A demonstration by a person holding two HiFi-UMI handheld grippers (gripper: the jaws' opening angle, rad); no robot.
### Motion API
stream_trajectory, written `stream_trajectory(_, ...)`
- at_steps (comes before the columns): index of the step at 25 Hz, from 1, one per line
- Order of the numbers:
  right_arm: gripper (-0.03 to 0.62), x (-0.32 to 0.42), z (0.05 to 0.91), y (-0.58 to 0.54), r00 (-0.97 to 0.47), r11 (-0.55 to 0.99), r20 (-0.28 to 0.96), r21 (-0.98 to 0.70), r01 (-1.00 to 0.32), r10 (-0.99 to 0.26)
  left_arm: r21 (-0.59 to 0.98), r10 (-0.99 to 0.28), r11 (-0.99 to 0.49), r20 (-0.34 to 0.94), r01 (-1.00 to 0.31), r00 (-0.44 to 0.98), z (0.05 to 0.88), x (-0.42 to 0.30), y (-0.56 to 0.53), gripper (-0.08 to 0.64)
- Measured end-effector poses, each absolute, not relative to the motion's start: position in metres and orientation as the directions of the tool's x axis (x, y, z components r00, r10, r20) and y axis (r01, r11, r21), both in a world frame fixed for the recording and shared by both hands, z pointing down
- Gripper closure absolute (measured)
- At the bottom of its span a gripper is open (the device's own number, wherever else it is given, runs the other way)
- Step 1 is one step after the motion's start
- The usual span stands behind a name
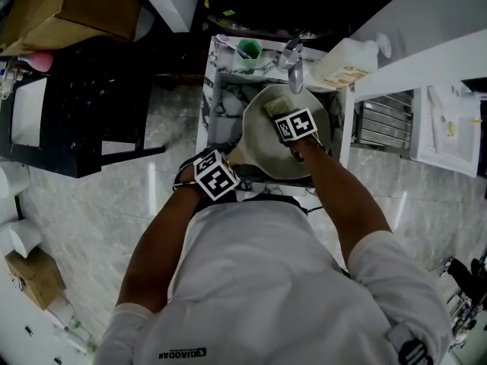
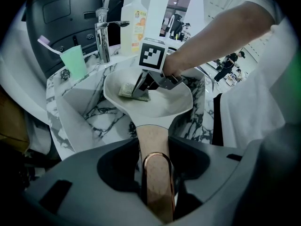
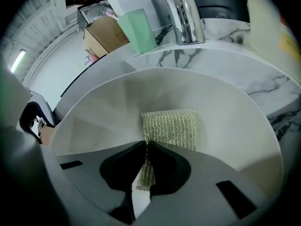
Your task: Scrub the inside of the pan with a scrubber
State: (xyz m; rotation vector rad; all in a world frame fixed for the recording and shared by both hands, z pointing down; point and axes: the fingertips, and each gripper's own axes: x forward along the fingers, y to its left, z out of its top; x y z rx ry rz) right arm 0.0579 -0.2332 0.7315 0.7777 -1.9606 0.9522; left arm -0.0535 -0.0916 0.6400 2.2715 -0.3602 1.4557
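Observation:
A white pan (image 1: 268,139) (image 2: 160,105) (image 3: 94,112) sits tilted in the marble sink. Its wooden handle (image 2: 155,173) with a copper loop is clamped in my left gripper (image 1: 215,175) (image 2: 156,168), which is shut on it. My right gripper (image 1: 293,124) (image 2: 141,91) (image 3: 146,147) is inside the pan, shut on a greenish mesh scrubber (image 1: 275,106) (image 2: 127,90) (image 3: 171,126). The scrubber's free part lies flat against the pan's inner wall.
A chrome faucet (image 1: 293,63) (image 2: 103,36) (image 3: 181,13) stands over the marble sink (image 1: 221,101) (image 2: 89,112). A green cup (image 1: 249,49) (image 2: 74,62) (image 3: 137,31) with a toothbrush sits on the rim. A soap bottle (image 2: 134,20) stands behind the pan. A black chair (image 1: 84,120) is to the left.

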Motion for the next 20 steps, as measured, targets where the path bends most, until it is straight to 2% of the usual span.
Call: stream_trajectory(20,0.532,0.002,0.719,-0.187,-0.610,0.626,0.790,-0.441,-0.643,-0.070,0.207,0.009,-0.878,0.909,-0.432,0.417,0.642,-0.054,-0.093,0.356)
